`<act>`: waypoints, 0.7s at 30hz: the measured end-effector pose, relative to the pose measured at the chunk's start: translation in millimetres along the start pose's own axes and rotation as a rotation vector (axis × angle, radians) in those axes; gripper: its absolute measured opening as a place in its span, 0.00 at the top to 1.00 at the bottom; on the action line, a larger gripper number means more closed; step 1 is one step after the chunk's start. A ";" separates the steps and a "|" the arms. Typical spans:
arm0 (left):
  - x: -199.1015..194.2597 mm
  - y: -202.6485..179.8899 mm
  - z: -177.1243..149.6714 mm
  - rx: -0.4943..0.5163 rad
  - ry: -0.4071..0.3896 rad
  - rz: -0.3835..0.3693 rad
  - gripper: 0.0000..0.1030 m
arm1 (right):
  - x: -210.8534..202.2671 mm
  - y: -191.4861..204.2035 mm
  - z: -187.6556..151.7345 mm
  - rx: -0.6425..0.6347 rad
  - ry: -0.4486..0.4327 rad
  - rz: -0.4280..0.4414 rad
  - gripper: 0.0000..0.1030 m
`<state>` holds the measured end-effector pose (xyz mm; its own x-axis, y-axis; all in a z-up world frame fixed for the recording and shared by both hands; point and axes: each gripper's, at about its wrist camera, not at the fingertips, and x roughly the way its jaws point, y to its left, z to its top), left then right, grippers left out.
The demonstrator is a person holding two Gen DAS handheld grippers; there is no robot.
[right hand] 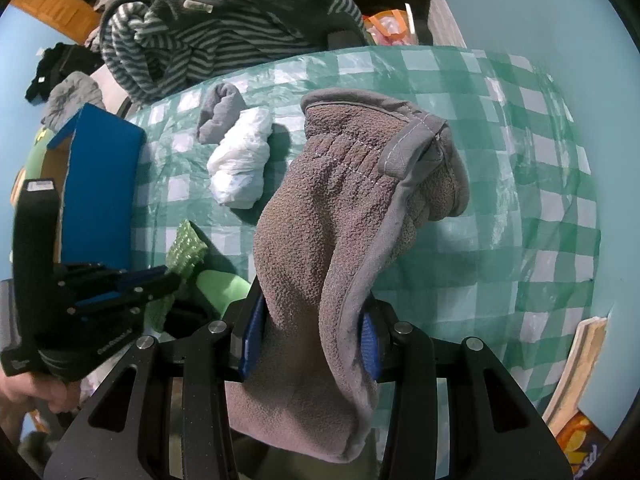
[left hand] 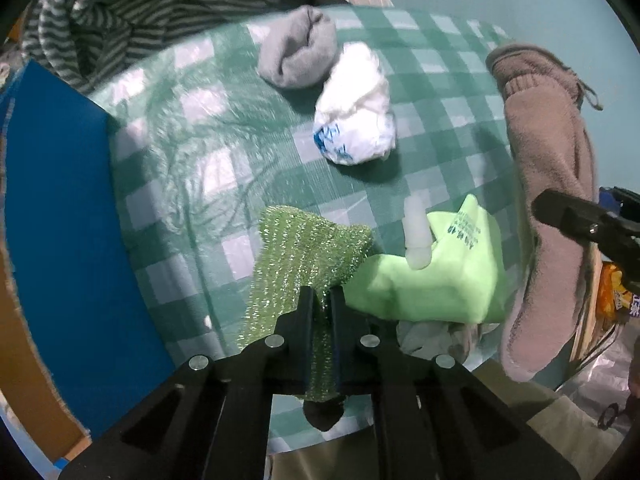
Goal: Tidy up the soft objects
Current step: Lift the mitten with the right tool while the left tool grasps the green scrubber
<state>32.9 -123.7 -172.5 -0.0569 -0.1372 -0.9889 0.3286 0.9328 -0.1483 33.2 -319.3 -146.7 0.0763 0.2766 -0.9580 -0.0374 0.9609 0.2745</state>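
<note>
Soft goods mid-sort on a bench [left hand: 440,92] w/ green-check covering: left hand-held gripper [left hand: 322,294] pinches a glittery green scrub cloth [left hand: 304,248], jaws pressed onto its lower part, the rest fanning out over the bench. Right hand-held gripper [right hand: 310,320] clamps a grey-brown fleece glove [right hand: 352,208] betw. blue pads, cuff end pointing away from the camera, fingers end drooping below the jaws. Just beside the scrub cloth lies a light green pouch [left hand: 440,276] w/ a white spout, printed text on one face. Farther back, a rolled grey sock [left hand: 298,46] touches a crumpled white plastic bag [left hand: 356,108]. Blue box [left hand: 60,208] stands at the bench's left edge; striped grey garment [left hand: 132,20] is heaped behind the bench.
</note>
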 end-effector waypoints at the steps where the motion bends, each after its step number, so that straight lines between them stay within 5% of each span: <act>1: -4.8 -0.2 -0.4 -0.003 -0.008 0.000 0.93 | -0.9 0.4 -0.3 -0.004 -0.001 0.000 0.61; 21: -71.7 12.5 -20.8 -0.071 -0.148 -0.002 0.93 | -39.2 35.0 8.9 -0.087 -0.058 0.022 0.61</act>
<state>21.4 -95.3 -103.4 0.0836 -0.1817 -0.9798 0.2607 0.9530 -0.1545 37.8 -296.3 -98.8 0.1322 0.3004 -0.9446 -0.1258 0.9503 0.2847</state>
